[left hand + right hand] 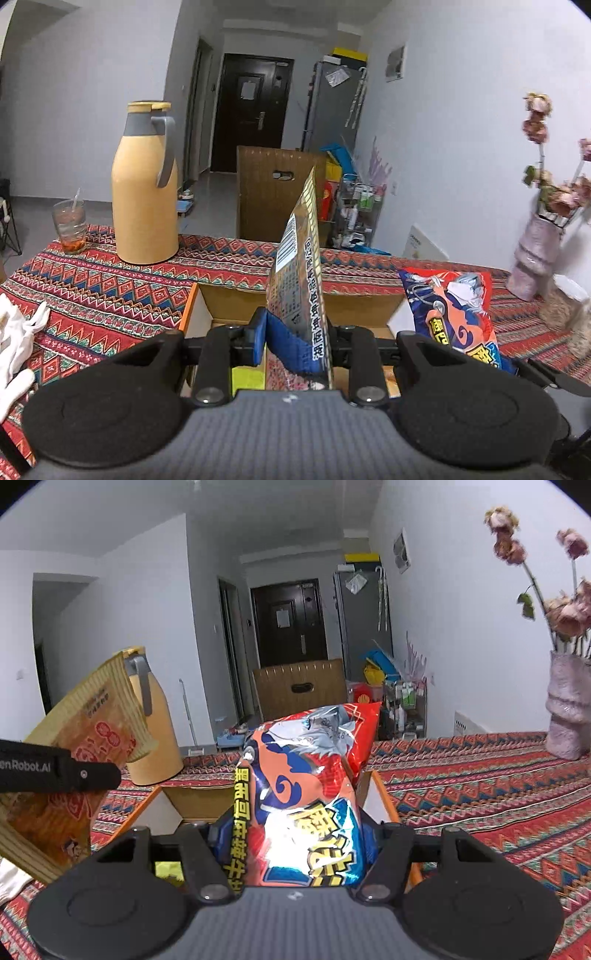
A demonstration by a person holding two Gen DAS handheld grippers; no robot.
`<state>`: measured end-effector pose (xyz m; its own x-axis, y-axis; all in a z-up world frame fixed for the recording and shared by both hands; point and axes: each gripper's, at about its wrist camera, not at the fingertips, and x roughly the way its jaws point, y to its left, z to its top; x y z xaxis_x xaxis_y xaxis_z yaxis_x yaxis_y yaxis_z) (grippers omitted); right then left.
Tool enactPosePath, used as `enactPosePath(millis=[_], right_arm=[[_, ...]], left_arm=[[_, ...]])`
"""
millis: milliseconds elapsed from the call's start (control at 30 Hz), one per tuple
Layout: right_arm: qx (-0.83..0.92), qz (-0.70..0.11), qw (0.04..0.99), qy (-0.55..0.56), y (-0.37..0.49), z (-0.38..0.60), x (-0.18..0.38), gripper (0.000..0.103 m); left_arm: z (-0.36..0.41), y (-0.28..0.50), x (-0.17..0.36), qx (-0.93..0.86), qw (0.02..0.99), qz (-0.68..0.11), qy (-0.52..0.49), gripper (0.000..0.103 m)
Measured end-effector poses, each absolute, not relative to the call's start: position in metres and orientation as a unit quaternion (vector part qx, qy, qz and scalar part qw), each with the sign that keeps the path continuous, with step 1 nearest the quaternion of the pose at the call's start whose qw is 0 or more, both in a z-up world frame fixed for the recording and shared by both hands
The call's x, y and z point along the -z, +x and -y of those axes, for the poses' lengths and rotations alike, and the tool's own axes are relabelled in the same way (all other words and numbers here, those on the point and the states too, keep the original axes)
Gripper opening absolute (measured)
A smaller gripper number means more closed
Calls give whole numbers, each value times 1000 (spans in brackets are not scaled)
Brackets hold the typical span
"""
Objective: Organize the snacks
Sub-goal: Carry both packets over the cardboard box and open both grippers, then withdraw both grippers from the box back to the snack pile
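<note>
Crinkly foil snack bag [306, 794], puffed

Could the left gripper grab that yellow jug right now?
Probably not. The left gripper is shut on a flat gold snack packet, so its jaws are taken. The yellow jug stands off to its left on the patterned cloth, beyond the open cardboard box.
</note>
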<state>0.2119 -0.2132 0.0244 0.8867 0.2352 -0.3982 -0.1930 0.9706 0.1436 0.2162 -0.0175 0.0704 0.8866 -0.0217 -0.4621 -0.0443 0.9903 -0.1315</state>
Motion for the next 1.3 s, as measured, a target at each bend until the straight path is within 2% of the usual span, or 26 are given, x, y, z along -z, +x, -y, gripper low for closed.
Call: enactPosePath(millis=[333, 500, 533, 567, 600, 633, 667, 700, 767, 1300], right_arm=[[-110, -262, 957, 59, 259, 203, 14, 61], [-107, -277, 954, 47, 260, 200, 24, 64], [-105, -277, 954, 47, 260, 201, 25, 65], [-103, -276, 954, 48, 258, 202, 25, 68], [-102, -275, 955, 50, 258, 202, 24, 73], [-103, -273, 955, 52, 256, 203, 24, 77], [-102, -269, 956, 54, 253, 204, 23, 86], [-100, -264, 958, 55, 251, 206, 22, 95], [-96, -255, 961, 56, 246, 209, 19, 103], [-93, -189, 976, 55, 202, 220, -22, 103]], left_arm=[[-6, 266, -22, -31, 957, -274, -87, 27], [-8, 266, -15, -28, 956, -280, -82, 32], [-8, 265, -15, -29, 956, -280, -79, 38], [-7, 264, -14, -29, 957, -279, -77, 49], [-7, 263, -14, -33, 957, -278, -76, 56], [-6, 264, -13, -38, 958, -275, -74, 72], [-6, 262, -14, -43, 959, -271, -71, 85], [-7, 261, -14, -46, 960, -266, -71, 88], [-8, 258, -17, -46, 962, -259, -75, 102], [-13, 207, -50, -60, 970, -224, -70, 103]])
